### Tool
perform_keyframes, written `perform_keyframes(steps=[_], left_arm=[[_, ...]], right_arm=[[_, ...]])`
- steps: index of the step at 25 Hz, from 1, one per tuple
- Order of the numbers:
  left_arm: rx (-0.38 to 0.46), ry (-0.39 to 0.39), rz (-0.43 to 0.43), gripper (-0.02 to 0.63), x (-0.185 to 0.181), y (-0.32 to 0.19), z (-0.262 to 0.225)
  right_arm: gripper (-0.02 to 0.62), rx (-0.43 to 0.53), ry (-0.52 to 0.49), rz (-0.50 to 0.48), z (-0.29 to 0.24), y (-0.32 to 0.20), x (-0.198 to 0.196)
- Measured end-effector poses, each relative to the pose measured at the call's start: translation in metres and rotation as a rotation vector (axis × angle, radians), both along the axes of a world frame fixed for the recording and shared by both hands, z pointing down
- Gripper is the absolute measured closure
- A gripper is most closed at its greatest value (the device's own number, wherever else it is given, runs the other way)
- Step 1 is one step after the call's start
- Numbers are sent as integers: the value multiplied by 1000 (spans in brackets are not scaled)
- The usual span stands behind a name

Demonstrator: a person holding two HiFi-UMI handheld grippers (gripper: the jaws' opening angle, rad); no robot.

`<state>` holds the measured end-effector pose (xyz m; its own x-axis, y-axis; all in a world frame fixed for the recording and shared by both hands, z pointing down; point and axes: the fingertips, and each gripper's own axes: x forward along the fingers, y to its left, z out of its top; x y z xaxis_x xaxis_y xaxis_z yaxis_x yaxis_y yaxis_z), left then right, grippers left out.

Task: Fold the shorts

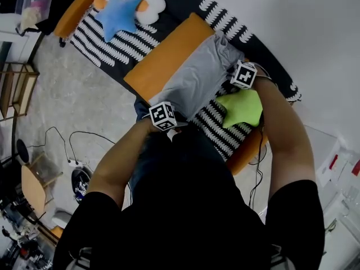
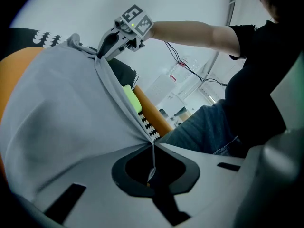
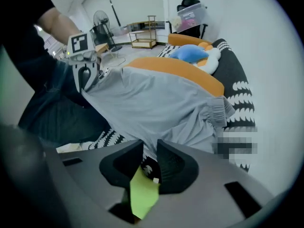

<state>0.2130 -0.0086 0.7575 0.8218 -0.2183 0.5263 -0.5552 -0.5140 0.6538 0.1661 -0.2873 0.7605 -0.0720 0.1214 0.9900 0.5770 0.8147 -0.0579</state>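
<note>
Grey shorts lie spread over an orange cushion, their gathered waistband at the right end. My left gripper is at the near left corner; in the left gripper view it is shut on the shorts' edge, which runs taut to the right gripper. My right gripper points down at the near right corner. Its jaws stand slightly apart, the shorts' edge at their tips, unpressed. The left gripper shows across the cloth.
A green star pillow lies right under the right gripper on a black-and-white patterned cover. A blue star pillow and a white cloud pillow sit at the far left end. A wooden shelf and cables are on the floor.
</note>
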Motion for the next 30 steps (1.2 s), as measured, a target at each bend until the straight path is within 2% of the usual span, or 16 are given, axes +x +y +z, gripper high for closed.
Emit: perform_keyframes(steps=[3,5,11,14,17,21,25,30], left_arm=[[-16,2,14,584,8,0,9],[-26,2,18,584,12,-1,14],[-52,3,13,584,22,-4,23],[-58,8,-5,583,21,-8,23],[-63,16,-26,577,18,-11,20],[-71,49,-27,542,18,-8,8],[-68,115,-8,459,19,-13,-18],[-35,89,10,442,6,-29,-51]], right_arm=[[451,-103,-83,88,-5,-4,-16],[445,-152,-145,148,-12,-8,-30],[449,-158,-373,205,-36,-19,-79],[449,-91,-370,235,-22,-31,-87],[437,-3,-351,317,-11,-56,-80],[436,-30,-372,430,-10,-74,-58],[420,-47,-397,495,-29,-89,-42],[417,-56,-447,568,-65,-97,-32]])
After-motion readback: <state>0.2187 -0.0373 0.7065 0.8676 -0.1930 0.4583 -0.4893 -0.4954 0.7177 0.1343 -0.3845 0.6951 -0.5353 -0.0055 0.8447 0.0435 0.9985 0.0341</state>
